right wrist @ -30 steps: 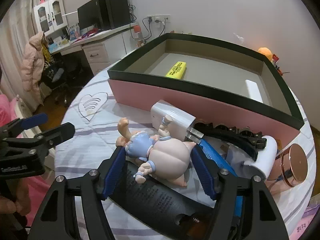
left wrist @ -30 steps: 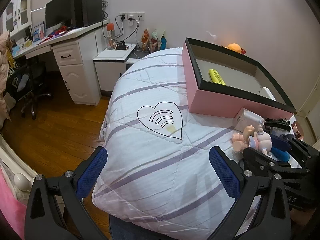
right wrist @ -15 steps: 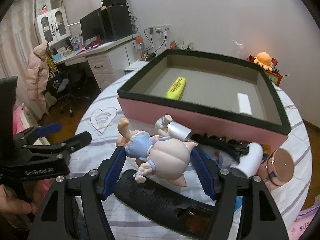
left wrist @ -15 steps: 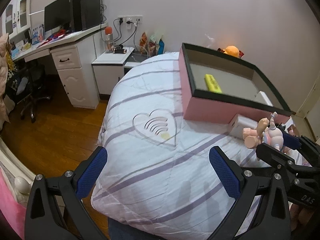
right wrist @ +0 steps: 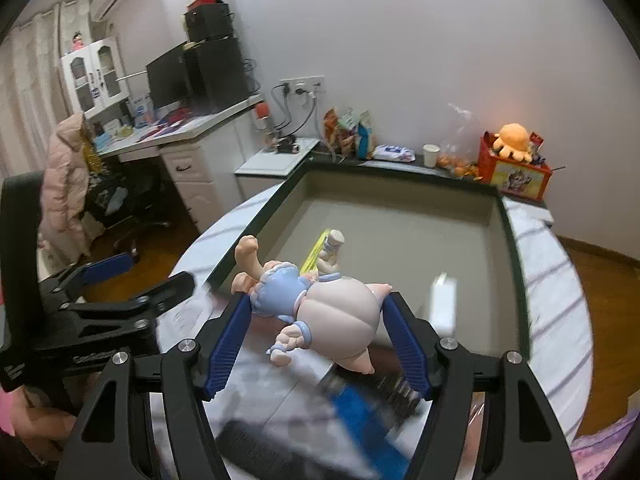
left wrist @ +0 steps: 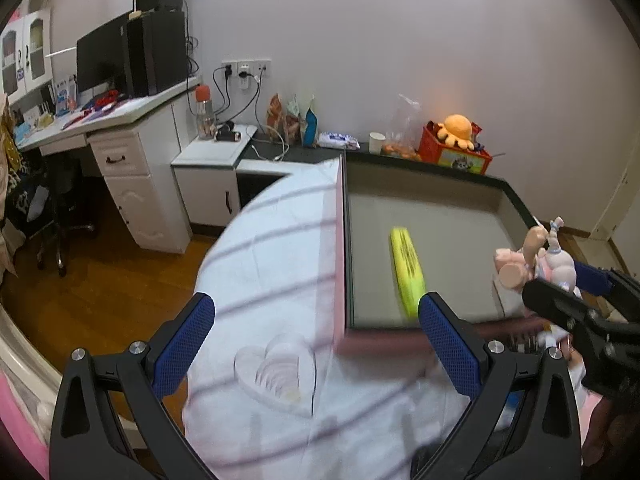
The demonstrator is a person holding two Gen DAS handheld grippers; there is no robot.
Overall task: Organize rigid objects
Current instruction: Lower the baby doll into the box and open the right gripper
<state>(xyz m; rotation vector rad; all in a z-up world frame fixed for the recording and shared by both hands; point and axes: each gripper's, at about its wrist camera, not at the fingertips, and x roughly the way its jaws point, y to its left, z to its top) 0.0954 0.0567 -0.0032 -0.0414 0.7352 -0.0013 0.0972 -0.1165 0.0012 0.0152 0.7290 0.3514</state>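
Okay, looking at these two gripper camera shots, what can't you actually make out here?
- Items on the bed under the right gripper: right wrist view, motion blur; only dark and blue shapes show.
- Printing on the yellow object in the box: left wrist view, blurred; in the right wrist view the doll figure covers most of it.
- White item in the box: smeared, unidentifiable.
- Left gripper: empty; its handle is cut off by the frame edge.

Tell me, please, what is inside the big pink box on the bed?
Inside the pink box lie a yellow bar-shaped object and a white block on its grey floor. The doll held in the right gripper hides part of the floor there.
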